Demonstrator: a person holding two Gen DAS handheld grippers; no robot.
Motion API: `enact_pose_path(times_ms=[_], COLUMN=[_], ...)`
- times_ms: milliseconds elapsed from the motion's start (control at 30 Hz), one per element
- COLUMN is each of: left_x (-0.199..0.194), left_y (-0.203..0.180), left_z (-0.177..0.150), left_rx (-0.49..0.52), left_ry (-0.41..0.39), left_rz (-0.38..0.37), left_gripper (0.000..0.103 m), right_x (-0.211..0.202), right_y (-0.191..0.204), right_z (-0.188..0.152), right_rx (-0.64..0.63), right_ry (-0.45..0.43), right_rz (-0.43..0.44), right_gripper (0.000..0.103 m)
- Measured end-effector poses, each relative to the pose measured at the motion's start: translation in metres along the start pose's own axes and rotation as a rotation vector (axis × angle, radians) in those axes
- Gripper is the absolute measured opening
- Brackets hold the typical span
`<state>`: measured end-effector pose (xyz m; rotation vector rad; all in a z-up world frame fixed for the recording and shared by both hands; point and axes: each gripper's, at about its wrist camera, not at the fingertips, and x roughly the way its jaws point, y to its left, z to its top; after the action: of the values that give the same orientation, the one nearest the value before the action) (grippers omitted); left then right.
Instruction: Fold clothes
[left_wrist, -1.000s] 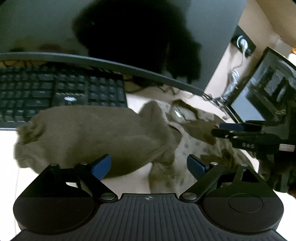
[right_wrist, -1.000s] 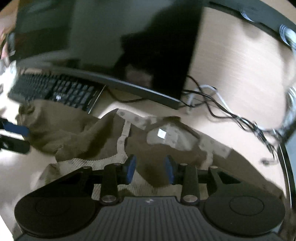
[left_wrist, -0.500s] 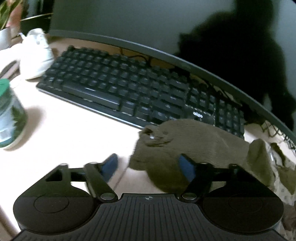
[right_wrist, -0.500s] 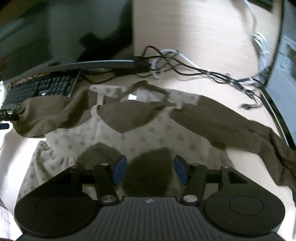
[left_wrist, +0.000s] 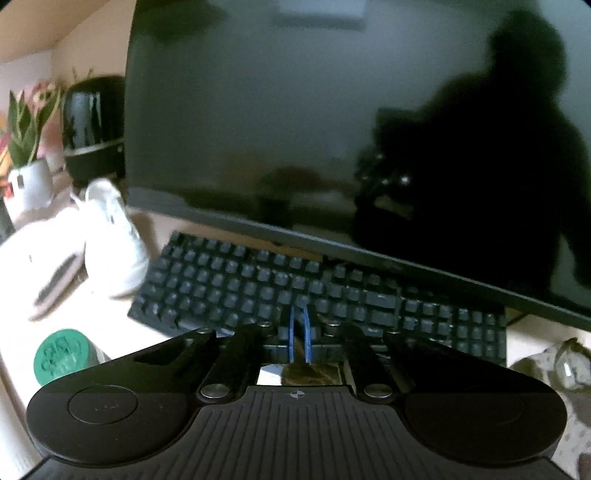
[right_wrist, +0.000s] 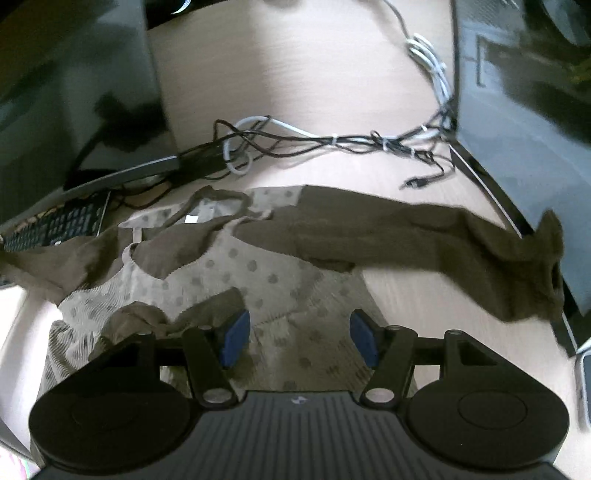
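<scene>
A top with a pale polka-dot body (right_wrist: 258, 280) and olive-brown sleeves lies spread on the desk. Its right sleeve (right_wrist: 424, 240) stretches to the right, its cuff against a dark screen. Its left sleeve (right_wrist: 66, 262) runs left toward the keyboard. My right gripper (right_wrist: 299, 339) is open and empty, just above the dotted body. My left gripper (left_wrist: 299, 336) is shut, pads almost touching, with a bit of olive cloth (left_wrist: 310, 374) showing under the fingers; whether the pads pinch it is hidden. The garment's edge (left_wrist: 554, 363) shows at the right.
A black keyboard (left_wrist: 314, 295) lies under a large dark monitor (left_wrist: 332, 129). A white shoe (left_wrist: 114, 240), a green-lidded jar (left_wrist: 61, 356), a potted plant (left_wrist: 26, 147) and a black pot stand at the left. Tangled cables (right_wrist: 332, 144) lie behind the garment. A second screen (right_wrist: 517, 129) stands right.
My left gripper has closed at the left sleeve's cuff and tilted up toward the monitor. My right gripper has opened wider and drawn back over the dotted body.
</scene>
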<state>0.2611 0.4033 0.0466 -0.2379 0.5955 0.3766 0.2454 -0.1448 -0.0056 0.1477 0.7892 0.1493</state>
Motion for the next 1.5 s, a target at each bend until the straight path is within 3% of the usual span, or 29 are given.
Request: enact_pose_path(times_ms=[33,67,133,200,300,433,500,633,767,900,1033,1200,1267,1300,1500], left_x=[-0.002,-0.004,-0.009,-0.013,-0.011,-0.01,-0.011,-0.017,-0.028,-0.029,-0.029,-0.028,-0.028,-0.03,-0.036], left_y=[0.007,0.017,0.04,0.054,0.054,0.038,0.024,-0.007,-0.036,-0.052,-0.054,-0.048,-0.043,-0.04,-0.022], left_z=[-0.003,-0.007,-0.023,-0.043,-0.065,-0.075,-0.075,-0.069,-0.062,-0.064,-0.069,-0.074,-0.076,-0.076,-0.079], left_rx=[-0.082,-0.178,-0.391,-0.527,-0.596,-0.57,-0.53,-0.415,-0.294,-0.245,-0.235,-0.233,-0.243,-0.248,-0.282], left_ry=[0.012,0.026,0.058,0.097,0.202,0.244,0.245,0.248,0.237,0.247,0.274,0.298,0.305,0.305,0.297], left_rz=[-0.016,-0.04,-0.1,-0.133,-0.167,-0.201,-0.228,-0.307,-0.363,-0.396,-0.379,-0.342,-0.331,-0.328,-0.323], left_gripper=[0.02,0.045,0.072,0.074,0.076,0.081,0.083,0.092,0.095,0.096,0.097,0.097,0.097,0.097,0.097], right_x=[0.0,0.0,-0.001,-0.001,-0.002,-0.008,-0.015,-0.023,-0.014,0.001,0.016,0.033,0.037,0.037,0.009], right_y=[-0.002,-0.004,-0.004,-0.005,-0.015,-0.052,-0.075,-0.102,-0.104,-0.114,-0.125,-0.133,-0.129,-0.126,-0.071], right_z=[-0.001,-0.001,-0.001,0.0,0.002,0.001,-0.005,-0.017,-0.017,-0.022,-0.021,-0.007,0.002,0.009,0.068], right_rx=[0.007,0.011,0.011,0.015,0.091,0.348,0.502,0.647,0.549,0.6,0.658,0.603,0.536,0.502,0.271], right_ry=[-0.002,-0.005,-0.011,-0.012,-0.015,-0.074,-0.133,-0.22,-0.21,-0.213,-0.244,-0.259,-0.262,-0.272,-0.413], right_rz=[0.003,0.004,0.005,0.012,0.018,-0.058,-0.115,-0.242,-0.368,-0.387,-0.37,-0.369,-0.372,-0.364,-0.236], right_gripper=[0.061,0.061,0.064,0.066,0.067,0.066,0.059,0.05,0.05,0.05,0.05,0.048,0.027,0.009,0.003])
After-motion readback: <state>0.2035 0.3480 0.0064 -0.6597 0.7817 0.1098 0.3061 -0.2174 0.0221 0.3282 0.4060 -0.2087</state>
